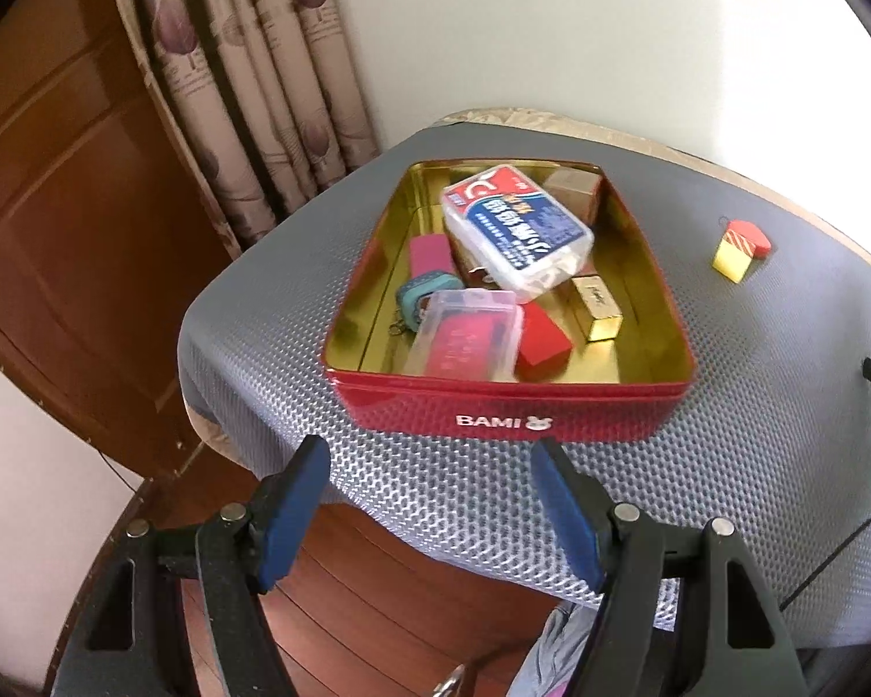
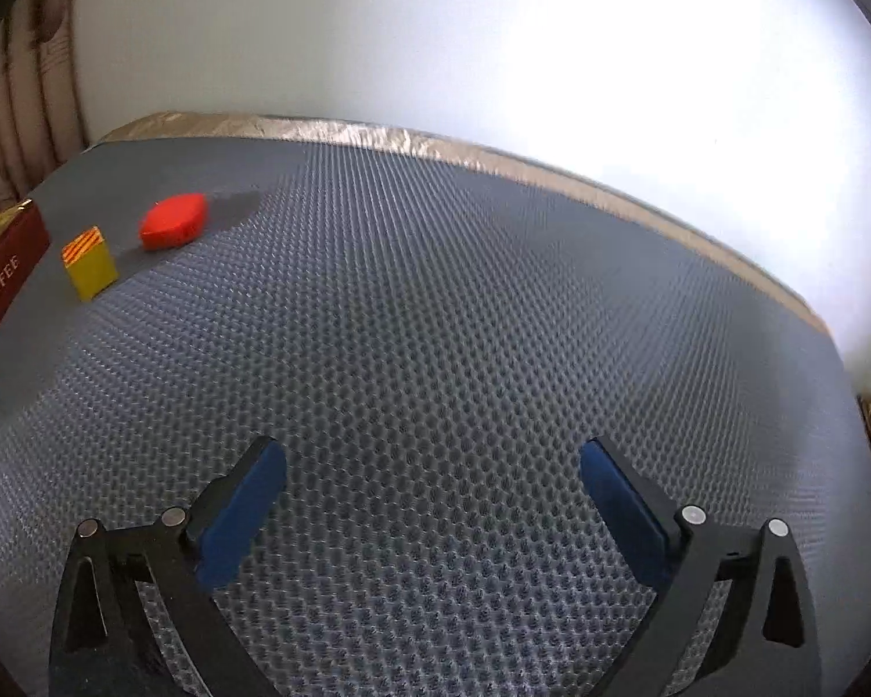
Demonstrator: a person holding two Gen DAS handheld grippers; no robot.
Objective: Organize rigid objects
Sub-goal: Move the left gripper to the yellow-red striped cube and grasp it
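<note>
A red tin (image 1: 505, 406) with a gold inside sits on the grey mat and holds several items: a clear plastic box with a blue label (image 1: 517, 229), a clear case over a red card (image 1: 464, 334), a red block (image 1: 543, 340), a gold bar (image 1: 597, 308). My left gripper (image 1: 429, 459) hangs open just in front of the tin, with nothing between its blue pads. On the mat right of the tin lie a yellow block (image 2: 90, 267) and a red flat piece (image 2: 174, 221). My right gripper (image 2: 432, 459) stands open and empty over bare mat, well to their right.
The grey honeycomb mat (image 2: 435, 319) covers a table with a beige edge (image 2: 493, 160) against a white wall. Curtains (image 1: 244, 87) and a brown wooden door (image 1: 75, 203) stand at the left. The table's near left corner drops off to a wooden floor (image 1: 377, 592).
</note>
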